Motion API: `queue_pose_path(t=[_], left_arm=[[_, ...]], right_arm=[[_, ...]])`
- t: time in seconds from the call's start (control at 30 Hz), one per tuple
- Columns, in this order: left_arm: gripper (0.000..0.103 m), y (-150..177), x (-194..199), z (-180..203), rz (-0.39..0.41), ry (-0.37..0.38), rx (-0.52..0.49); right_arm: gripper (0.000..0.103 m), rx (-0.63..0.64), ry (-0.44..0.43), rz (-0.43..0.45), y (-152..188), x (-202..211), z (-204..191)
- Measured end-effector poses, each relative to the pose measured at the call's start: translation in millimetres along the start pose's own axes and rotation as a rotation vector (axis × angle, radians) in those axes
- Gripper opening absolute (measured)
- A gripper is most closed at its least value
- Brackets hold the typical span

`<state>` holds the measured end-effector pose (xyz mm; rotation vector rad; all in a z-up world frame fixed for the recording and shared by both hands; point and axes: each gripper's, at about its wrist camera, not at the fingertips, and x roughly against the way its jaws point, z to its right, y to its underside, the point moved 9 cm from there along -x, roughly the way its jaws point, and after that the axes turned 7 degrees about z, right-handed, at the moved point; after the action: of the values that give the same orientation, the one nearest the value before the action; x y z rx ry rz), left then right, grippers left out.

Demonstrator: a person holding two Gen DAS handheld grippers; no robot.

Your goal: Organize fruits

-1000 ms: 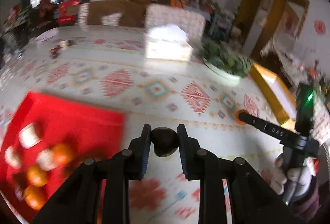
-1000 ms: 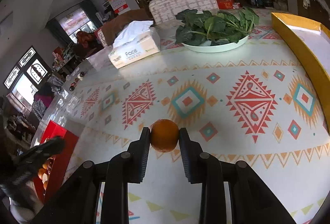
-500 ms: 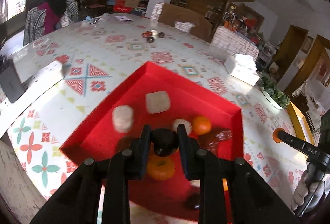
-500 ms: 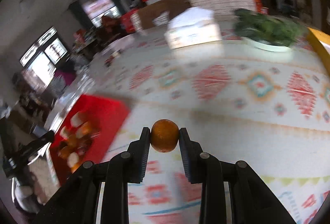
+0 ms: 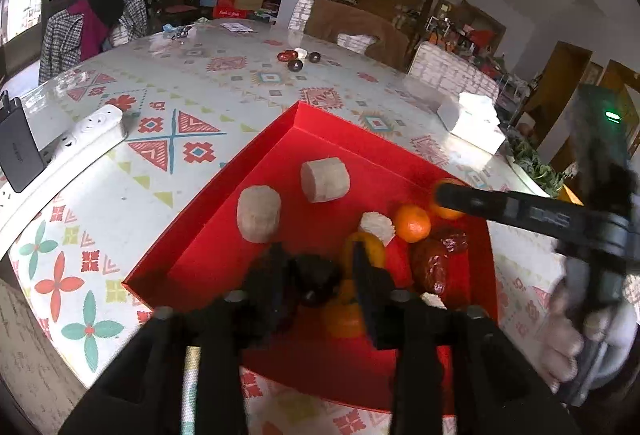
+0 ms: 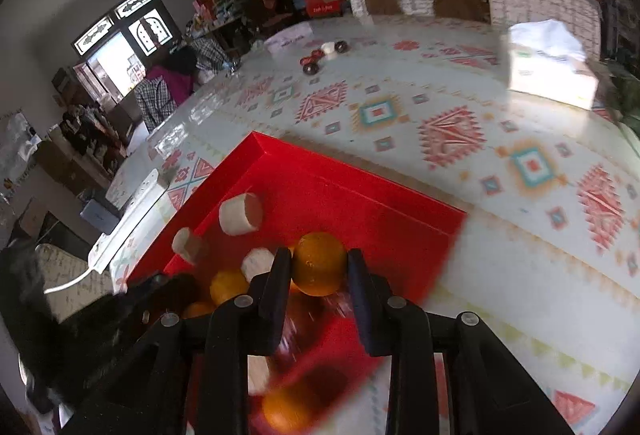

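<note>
A red tray [image 5: 320, 139] [image 6: 360, 203] lies on the patterned table. It holds pale cylinder pieces [image 5: 325, 179], a mandarin [image 5: 412, 223], red dates [image 5: 432, 263] and oranges [image 5: 348, 315]. My left gripper [image 5: 318, 275] hangs low over the tray's near part and its jaws are opening. A dark round fruit [image 5: 316, 283] sits between them, with a gap at the right finger. My right gripper [image 6: 319, 267] is shut on an orange [image 6: 319, 263] above the tray's right side. From the left wrist view it enters from the right [image 5: 448, 195], in a person's hand.
A white power strip [image 5: 80, 131] lies left of the tray. A tissue box [image 6: 552, 75] stands at the far right, with a plate of greens [image 5: 532, 163] beyond it. A few small dark and red fruits [image 5: 296, 59] sit far back on the table. Chairs line the far edge.
My left gripper came over the red tray with the dark fruit, and its jaws have since parted. My right gripper carried the orange left, from bare table to above the tray.
</note>
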<state>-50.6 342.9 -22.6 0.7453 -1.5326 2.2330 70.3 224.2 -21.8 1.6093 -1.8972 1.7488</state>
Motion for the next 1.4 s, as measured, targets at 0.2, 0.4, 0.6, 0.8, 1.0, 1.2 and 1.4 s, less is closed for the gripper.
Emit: queue_pose_path(t=[0.2, 0.4, 0.6, 0.8, 1.0, 1.2, 1.4], left_arm=[[0.061, -4.8, 5.2, -5.5, 0.024, 0.009, 0.01], [0.063, -5.1, 4.6, -4.5, 0.018, 0.014, 0.007], [0.067, -7.9, 10.9, 10.0, 0.042, 0.0, -0.032], [0.083, -14.4, 29.9, 35.2, 0.127, -0.078, -0.125], [0.101, -25.3, 64.9, 64.0, 0.288, -0.21, -0.196], [0.103, -26.5, 92.2, 101.6, 0.384, -0.24, -0.253], [0.103, -16.0, 92.8, 121.6, 0.355, -0.228, -0.241]], right_arm=[[0.033, -0.022, 0.003, -0.026, -11.0, -30.8, -5.7], [0.033, 0.0, -0.002, 0.011, -17.3, -19.6, -11.1], [0.034, 0.004, 0.009, 0.075, -11.9, 20.1, -6.8], [0.05, 0.068, 0.093, 0.175, 11.3, 73.6, 3.4], [0.052, 0.027, 0.124, 0.246, 44.5, 115.0, 18.3], [0.059, -0.039, 0.115, 0.267, 75.1, 138.4, 34.6], [0.059, -0.057, 0.13, 0.257, 99.3, 146.2, 46.8]])
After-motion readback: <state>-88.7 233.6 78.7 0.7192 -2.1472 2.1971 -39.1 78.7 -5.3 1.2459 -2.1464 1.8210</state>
